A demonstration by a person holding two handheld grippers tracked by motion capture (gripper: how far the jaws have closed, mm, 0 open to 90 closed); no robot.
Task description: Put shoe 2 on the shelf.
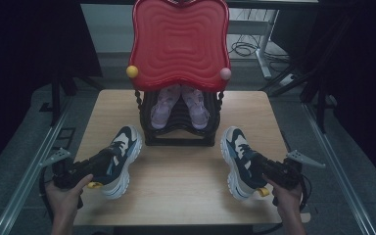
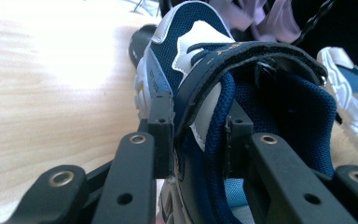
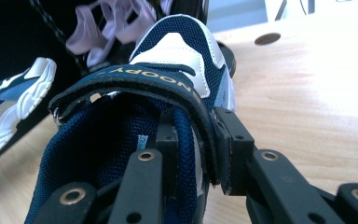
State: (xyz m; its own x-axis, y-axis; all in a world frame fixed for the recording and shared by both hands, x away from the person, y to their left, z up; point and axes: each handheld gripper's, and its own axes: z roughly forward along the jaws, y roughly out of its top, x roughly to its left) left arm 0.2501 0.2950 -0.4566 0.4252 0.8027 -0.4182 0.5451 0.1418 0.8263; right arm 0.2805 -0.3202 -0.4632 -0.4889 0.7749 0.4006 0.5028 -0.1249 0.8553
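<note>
Two navy-and-white strap sneakers are seen on the wooden table (image 1: 176, 181), toes pointed toward the far edge, where a black shoe rack (image 1: 178, 128) carrying a pair of lilac shoes (image 1: 180, 105) stands beneath a red wavy tray (image 1: 178, 41). The left sneaker (image 1: 120, 159) lies toward the table's left edge and is gripped by the left gripper (image 1: 103, 164): in the left gripper view one jaw is pressed on the outer side wall and the other is set inside the shoe opening, so that the collar of the left sneaker (image 2: 205, 107) is pinched between them just behind the strap. The right sneaker (image 1: 239, 161) lies toward the right edge and is held likewise by the right gripper (image 1: 262, 171); in the right gripper view the side wall of the right sneaker (image 3: 186, 93) is clamped between an inner and an outer jaw, partly closed.
</note>
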